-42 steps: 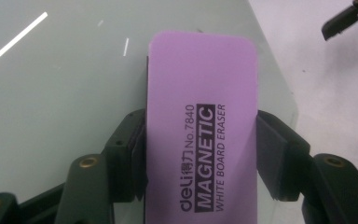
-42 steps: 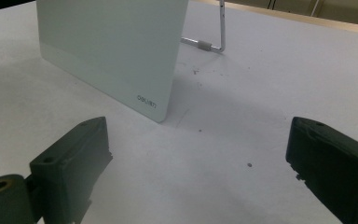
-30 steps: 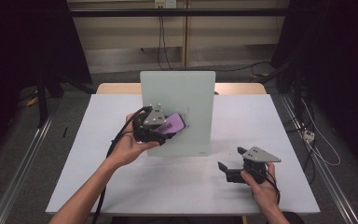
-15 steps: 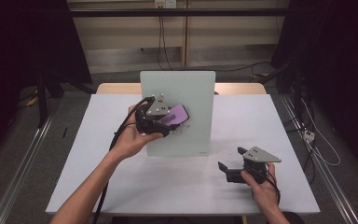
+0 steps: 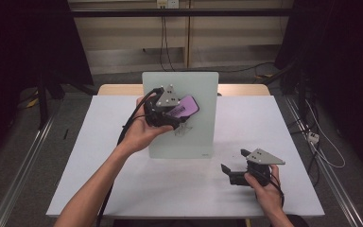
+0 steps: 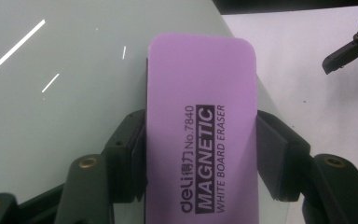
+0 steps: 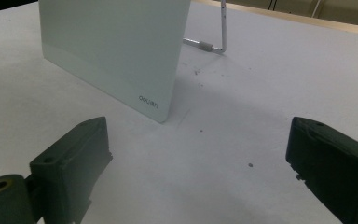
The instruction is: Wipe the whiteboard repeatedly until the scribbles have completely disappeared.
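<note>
Nearest the camera in the high view, the right gripper (image 5: 230, 172) sits low on the white table (image 5: 99, 189), held in the person's right hand (image 5: 264, 187) at the near right. Its jaws are spread wide with nothing between them; in the right gripper view they frame bare tabletop, and the lower corner of the board with its small printed logo stands ahead of them.

Further in, the left hand (image 5: 139, 135) reaches up from the bottom left, carrying the left gripper (image 5: 182, 116) in front of the board. The jaws are pinching a purple eraser (image 5: 184, 108). In the left gripper view the pads press on both long sides of the eraser (image 6: 200, 140), its lettered face turned to the camera, and the rounded far end sticks out well beyond the jaws.

Behind it stands the whiteboard (image 5: 203, 123), upright at the middle of the table. The eraser lies against its upper left part, tilted, just above some dark scribbles (image 5: 183, 131) on the board's face.
</note>
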`<act>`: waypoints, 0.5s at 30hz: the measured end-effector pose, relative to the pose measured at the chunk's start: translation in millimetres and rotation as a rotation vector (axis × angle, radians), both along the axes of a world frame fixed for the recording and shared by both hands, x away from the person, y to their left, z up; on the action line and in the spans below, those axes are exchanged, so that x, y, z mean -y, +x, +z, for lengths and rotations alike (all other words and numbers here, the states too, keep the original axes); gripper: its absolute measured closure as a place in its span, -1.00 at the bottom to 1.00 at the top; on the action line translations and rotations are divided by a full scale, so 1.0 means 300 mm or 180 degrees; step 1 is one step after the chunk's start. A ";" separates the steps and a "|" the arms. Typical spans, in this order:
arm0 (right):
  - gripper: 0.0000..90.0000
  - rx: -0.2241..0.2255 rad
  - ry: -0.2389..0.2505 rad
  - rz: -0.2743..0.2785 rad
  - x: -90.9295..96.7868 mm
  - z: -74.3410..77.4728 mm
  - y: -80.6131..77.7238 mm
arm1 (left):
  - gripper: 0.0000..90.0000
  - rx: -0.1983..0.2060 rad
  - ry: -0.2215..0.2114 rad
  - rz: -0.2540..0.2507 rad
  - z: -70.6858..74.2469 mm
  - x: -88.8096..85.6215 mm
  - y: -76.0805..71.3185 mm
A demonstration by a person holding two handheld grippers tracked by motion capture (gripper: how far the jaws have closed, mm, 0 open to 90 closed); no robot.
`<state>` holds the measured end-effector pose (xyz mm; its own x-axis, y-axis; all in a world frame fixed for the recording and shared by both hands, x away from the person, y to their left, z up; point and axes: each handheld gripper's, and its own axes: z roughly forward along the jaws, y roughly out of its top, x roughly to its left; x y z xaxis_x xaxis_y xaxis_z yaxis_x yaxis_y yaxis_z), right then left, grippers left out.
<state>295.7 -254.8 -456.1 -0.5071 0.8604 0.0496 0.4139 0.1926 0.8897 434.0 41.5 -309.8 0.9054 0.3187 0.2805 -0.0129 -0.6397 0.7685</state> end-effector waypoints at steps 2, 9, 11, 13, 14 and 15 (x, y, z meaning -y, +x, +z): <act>-0.87 0.0001 0.0004 -0.0003 0.002 0.000 -0.001 | -0.10 -0.0011 0.0067 -0.0038 -0.013 0.012 -0.006; -0.87 0.0004 0.0005 0.0007 0.001 0.001 -0.003 | -0.10 -0.0087 0.0216 -0.0124 -0.079 0.047 -0.033; -0.87 0.0006 0.0005 0.0007 0.000 0.001 -0.002 | -0.10 -0.0115 0.0241 -0.0141 -0.096 0.051 -0.040; -0.87 0.0003 0.0005 0.0004 0.000 0.001 -0.002 | -0.10 -0.0122 0.0261 -0.0162 -0.110 0.053 -0.044; -0.87 0.0003 0.0007 0.0003 0.000 0.001 -0.002 | -0.10 -0.0158 0.0283 -0.0163 -0.115 0.052 -0.047; -0.87 0.0003 0.0007 0.0001 0.000 0.001 -0.002 | -0.10 -0.0176 0.0286 -0.0178 -0.123 0.054 -0.049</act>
<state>295.1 -254.9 -455.9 -0.5074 0.8602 0.0510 0.4131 0.1909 0.8905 419.1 25.4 -346.6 0.9359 0.2432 0.2548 -0.0096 -0.7055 0.7086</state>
